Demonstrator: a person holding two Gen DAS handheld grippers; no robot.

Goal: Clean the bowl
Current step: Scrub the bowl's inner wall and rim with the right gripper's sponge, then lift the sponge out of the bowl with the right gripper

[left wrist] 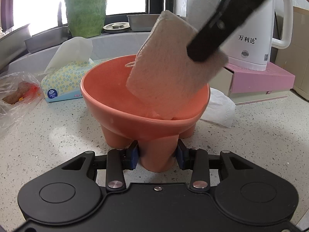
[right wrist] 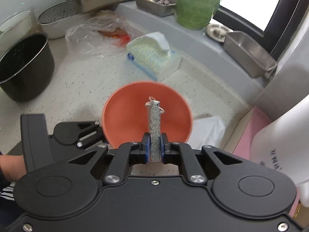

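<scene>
Left wrist view — left gripper (left wrist: 157, 157) clamps a leg of the bowl (left wrist: 123, 104) on the counter (left wrist: 58, 135); right gripper (right wrist: 154, 147) pinches sponge (left wrist: 170, 73) inside | risk: hard scrubbing tips bowl

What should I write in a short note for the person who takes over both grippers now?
Left gripper: shut on one leg of the bowl, holding it steady on the counter.
Right gripper: shut on the sponge, held on edge.
Sponge: its lower end is inside the bowl, against the near inner wall.
Done: both grasps made, sponge in the bowl.
Left: whether the bowl is already clean cannot be told; wipe the whole inside, lift the sponge out, release the bowl.
</scene>
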